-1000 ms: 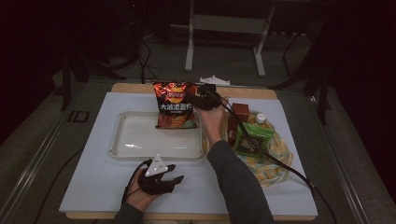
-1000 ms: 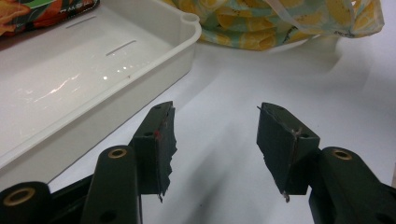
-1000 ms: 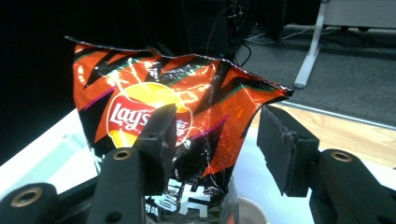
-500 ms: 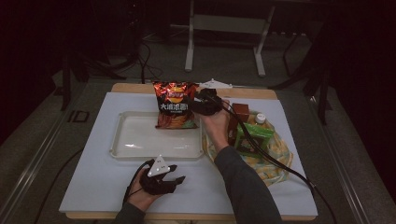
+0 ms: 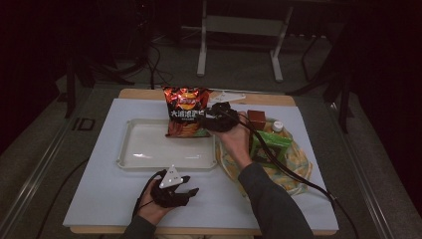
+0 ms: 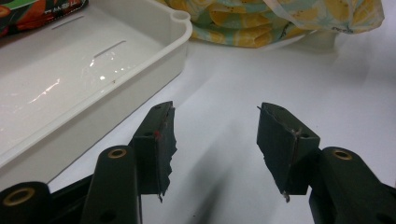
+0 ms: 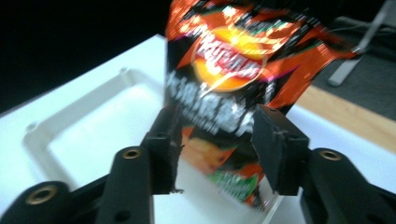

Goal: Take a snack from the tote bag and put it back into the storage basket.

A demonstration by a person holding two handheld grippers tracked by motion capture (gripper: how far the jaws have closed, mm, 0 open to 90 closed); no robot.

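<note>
A red and black chips bag (image 5: 185,110) (image 7: 233,70) stands upright at the far right corner of the white tray (image 5: 129,160) (image 7: 37,135). My right gripper (image 5: 205,122) (image 7: 215,119) is just right of the bag and points at it. Its jaws have just been closing, and the bag shows through their gap beyond the tips, with no pad pressing on it. My left gripper (image 5: 193,191) (image 6: 215,119) rests open on the white mat near the front edge, nothing between its fingers. The tray's near corner (image 6: 182,25) lies just left of it.
A yellow patterned cloth bag (image 5: 296,162) (image 6: 261,21) lies right of the tray, with a green packet (image 5: 271,142), a brown box (image 5: 256,118) and a white-capped bottle (image 5: 277,126) on it. The right gripper's cable (image 5: 298,180) trails across it.
My right hand has drawn back a little from the chips bag toward the near side. The bag stays upright in place, and the left hand has not moved.
</note>
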